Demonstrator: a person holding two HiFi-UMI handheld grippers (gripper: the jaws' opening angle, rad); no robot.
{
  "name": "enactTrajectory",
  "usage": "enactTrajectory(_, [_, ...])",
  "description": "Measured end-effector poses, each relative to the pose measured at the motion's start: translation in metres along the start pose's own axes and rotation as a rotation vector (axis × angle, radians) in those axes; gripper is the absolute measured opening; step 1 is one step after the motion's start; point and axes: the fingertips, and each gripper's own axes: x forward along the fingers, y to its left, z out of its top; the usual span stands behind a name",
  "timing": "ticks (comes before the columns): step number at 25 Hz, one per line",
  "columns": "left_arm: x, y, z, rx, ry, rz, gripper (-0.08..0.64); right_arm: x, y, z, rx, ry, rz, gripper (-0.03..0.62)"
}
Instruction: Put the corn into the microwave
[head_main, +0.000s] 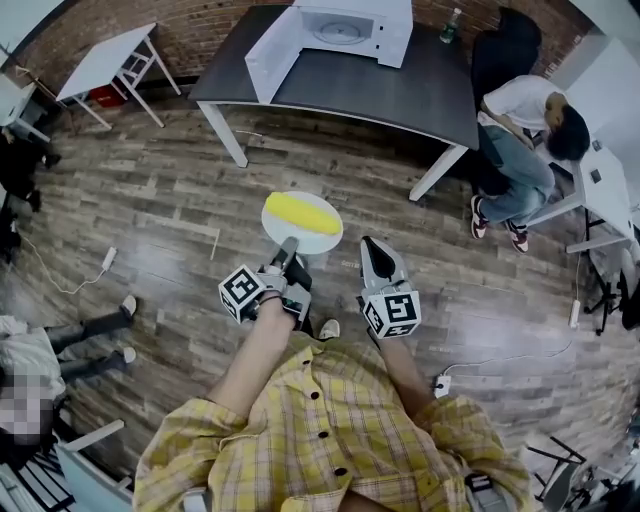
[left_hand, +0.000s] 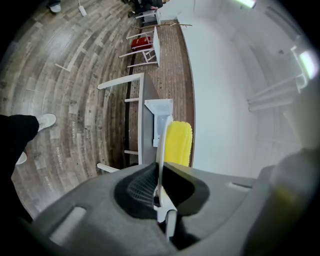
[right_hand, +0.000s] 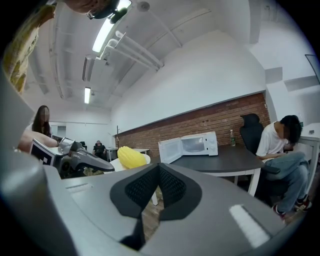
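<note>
head view: left gripper (head_main: 288, 248) reaches forward, jaws clamped on a plate (head_main: 326, 240) bearing corn (head_main: 300, 212); right gripper (head_main: 375, 248) alongside, jaws together, empty.

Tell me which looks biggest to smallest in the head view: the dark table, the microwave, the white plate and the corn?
Largest to smallest:
1. dark table
2. microwave, open door included
3. white plate
4. corn, nearly as long as the plate
The plate and corn sit nearer the camera, which flatters their size.
</note>
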Motion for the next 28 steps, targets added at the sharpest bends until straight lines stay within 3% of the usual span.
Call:
enactTrajectory(10, [0.074, 0.008, 0.041, 0.014, 0.019, 0.018, 0.021, 0.074, -0.031, 0.002, -0.032, 0.026, -0.005, 0.003])
enactTrajectory(28, [0.260, -0.057, 0.159, 0.029, 0.119, 0.013, 0.021, 0.273, -0.104, 0.075, -0.010, 0.013, -0.090, 0.003])
